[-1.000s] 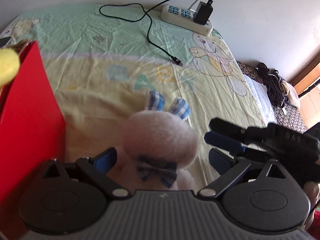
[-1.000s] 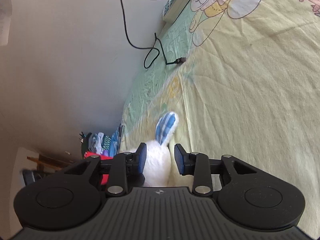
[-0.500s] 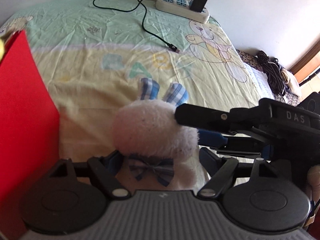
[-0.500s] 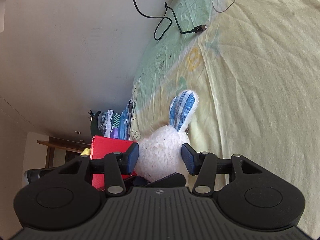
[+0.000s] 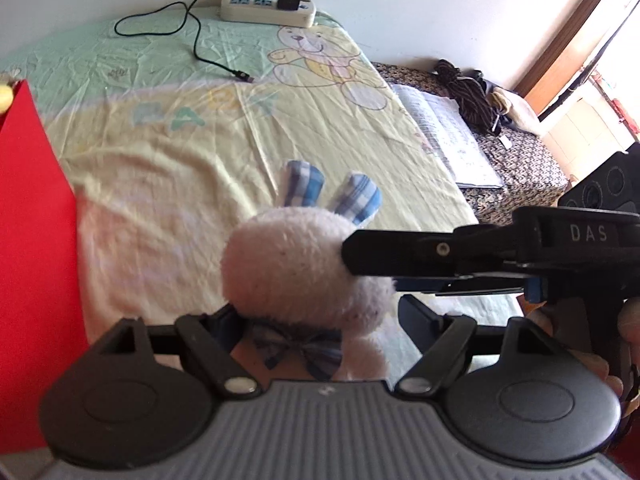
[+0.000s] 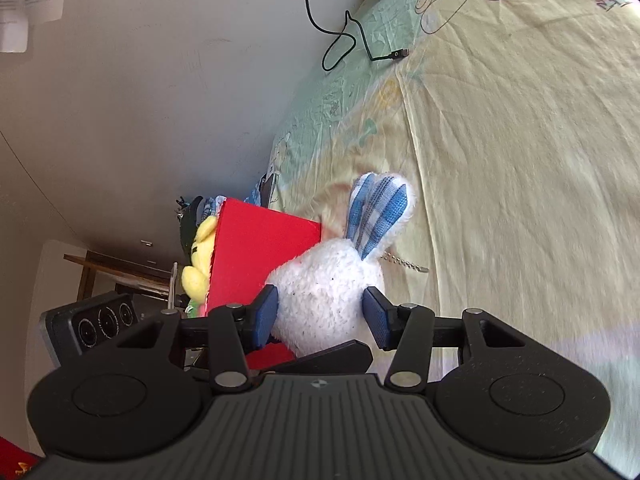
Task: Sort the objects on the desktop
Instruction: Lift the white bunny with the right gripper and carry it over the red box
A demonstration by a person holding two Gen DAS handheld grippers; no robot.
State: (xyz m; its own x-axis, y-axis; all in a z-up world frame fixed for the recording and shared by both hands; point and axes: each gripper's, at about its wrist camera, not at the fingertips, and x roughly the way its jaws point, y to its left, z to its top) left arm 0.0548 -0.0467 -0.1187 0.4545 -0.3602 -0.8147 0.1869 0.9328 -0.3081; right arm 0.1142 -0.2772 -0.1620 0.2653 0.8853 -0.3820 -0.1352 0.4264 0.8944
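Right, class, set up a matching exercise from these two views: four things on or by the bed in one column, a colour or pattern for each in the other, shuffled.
Things:
1. box
2. bunny ears
3. cable
4. toy behind the box

Colours:
A. black
B. yellow
C. red
D. blue and white check

Pairs: 1-C, 2-D, 3-A, 4-B

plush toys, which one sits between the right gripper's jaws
The white plush rabbit with blue checked ears, flanked by the right gripper jaws. The yellow plush toy sits apart, behind the red box.
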